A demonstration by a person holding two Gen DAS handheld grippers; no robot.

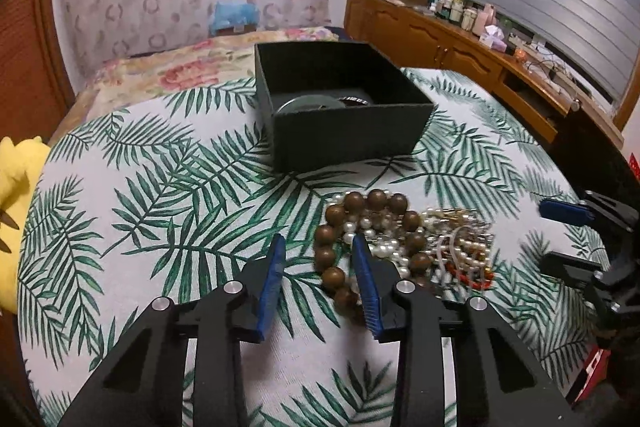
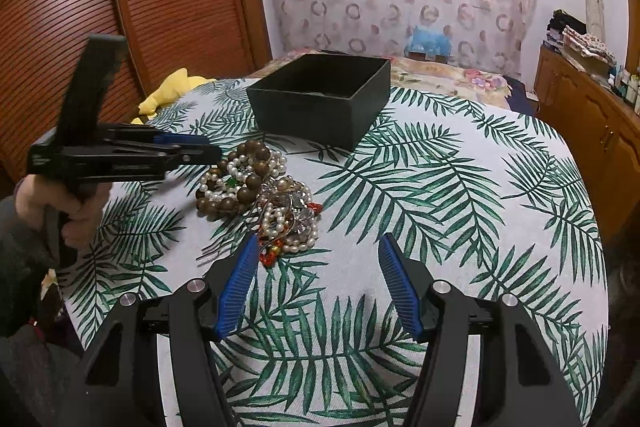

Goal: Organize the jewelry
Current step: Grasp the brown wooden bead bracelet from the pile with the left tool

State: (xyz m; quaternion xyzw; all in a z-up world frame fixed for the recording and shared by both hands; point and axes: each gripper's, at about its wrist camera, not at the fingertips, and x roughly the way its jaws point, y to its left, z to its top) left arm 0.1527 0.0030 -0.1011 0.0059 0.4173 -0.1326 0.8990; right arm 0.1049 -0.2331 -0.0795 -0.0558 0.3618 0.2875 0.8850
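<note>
- Left gripper (image 1: 319,259): jaws partly apart around the brown bead bracelet (image 1: 332,269), lower centre; whether the pads press it, I cannot tell.
- Right gripper (image 2: 318,251): open, empty, beside the jewelry pile (image 2: 280,215).
- Box (image 1: 344,111): upper centre.

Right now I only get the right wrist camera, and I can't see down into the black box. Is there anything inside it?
Observer: Yes. The left wrist view looks over the wall of the black box. What looks like a pale green bangle lies inside, with a dark ring beside it.
Operator: Is the other grabber squeezing the brown beads?
Observer: No. The left gripper is open. One side of the brown bead bracelet sits between its fingers, but they are not clamped on it.
</note>
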